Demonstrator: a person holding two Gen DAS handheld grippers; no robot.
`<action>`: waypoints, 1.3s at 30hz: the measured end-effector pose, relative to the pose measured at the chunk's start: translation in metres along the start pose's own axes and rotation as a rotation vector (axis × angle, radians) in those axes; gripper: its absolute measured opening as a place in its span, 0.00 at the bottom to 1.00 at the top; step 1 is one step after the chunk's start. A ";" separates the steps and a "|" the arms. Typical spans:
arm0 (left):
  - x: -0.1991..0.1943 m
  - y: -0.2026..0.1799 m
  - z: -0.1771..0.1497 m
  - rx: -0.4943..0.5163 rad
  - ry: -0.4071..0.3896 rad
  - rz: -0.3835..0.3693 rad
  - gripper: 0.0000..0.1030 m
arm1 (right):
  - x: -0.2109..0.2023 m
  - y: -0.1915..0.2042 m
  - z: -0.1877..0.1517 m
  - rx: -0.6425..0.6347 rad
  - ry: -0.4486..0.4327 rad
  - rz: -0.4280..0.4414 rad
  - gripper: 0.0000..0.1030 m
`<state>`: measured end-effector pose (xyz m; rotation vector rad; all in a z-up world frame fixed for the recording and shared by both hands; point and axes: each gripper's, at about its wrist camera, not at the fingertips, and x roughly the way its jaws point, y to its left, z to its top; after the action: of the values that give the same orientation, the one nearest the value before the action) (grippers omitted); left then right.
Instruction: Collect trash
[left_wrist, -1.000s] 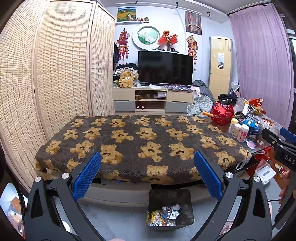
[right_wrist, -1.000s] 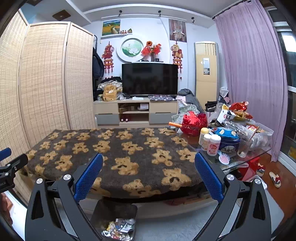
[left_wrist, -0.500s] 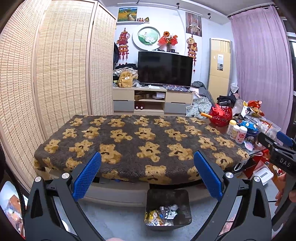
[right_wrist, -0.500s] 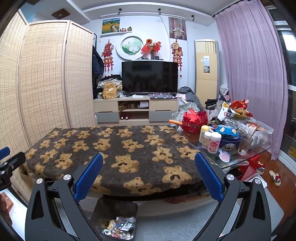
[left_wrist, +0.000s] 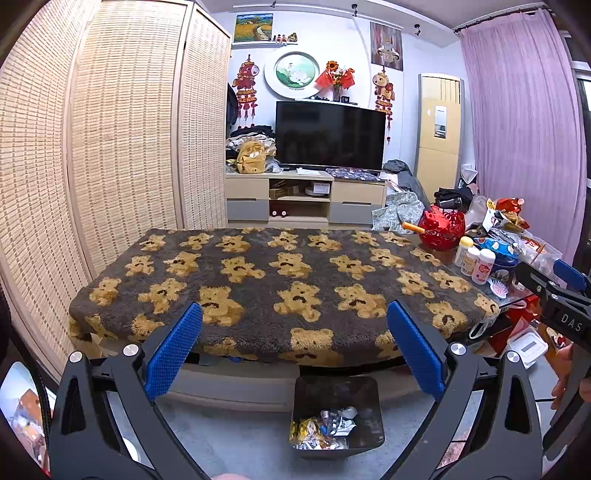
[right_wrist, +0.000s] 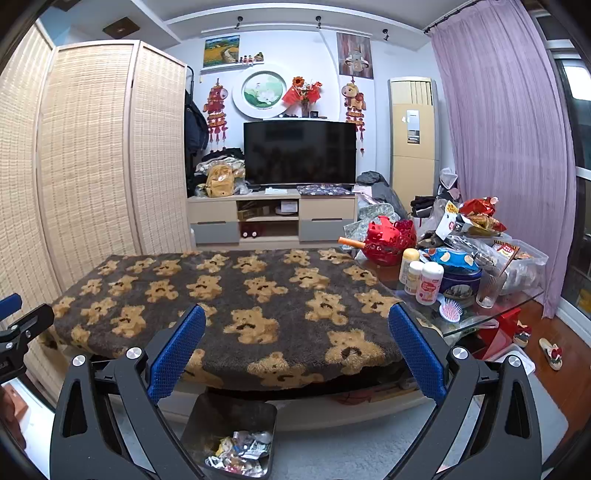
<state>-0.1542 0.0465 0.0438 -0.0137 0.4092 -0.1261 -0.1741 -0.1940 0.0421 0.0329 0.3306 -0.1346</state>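
Both cameras have pulled back slightly; left gripper (left_wrist: 294, 347) and right gripper (right_wrist: 296, 349) fingers wide, empty. Risk: wrappers spilling if the trash bin (left_wrist: 337, 415) gets kicked.

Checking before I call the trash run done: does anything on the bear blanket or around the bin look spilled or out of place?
Nothing stands out. The bear blanket lies flat with no litter on it, the bin stands upright on the floor with wrappers inside, none spilled around it. Both hand-held grippers are open and hold nothing. The glass side table is crowded, but nothing looks tipped.

Brown bear-print blanket (left_wrist: 280, 280); purple curtain (right_wrist: 502, 129)
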 end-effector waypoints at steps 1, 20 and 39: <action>0.000 0.000 0.000 0.000 0.000 -0.002 0.92 | 0.000 0.000 0.000 0.002 0.001 -0.001 0.97; 0.000 0.003 -0.001 0.001 0.000 -0.002 0.92 | -0.001 0.003 -0.002 0.007 0.008 -0.002 0.97; 0.004 0.012 -0.002 -0.002 0.003 0.004 0.92 | -0.004 0.009 -0.002 0.002 0.012 0.005 0.97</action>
<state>-0.1499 0.0579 0.0401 -0.0149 0.4126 -0.1221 -0.1768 -0.1842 0.0415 0.0368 0.3419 -0.1301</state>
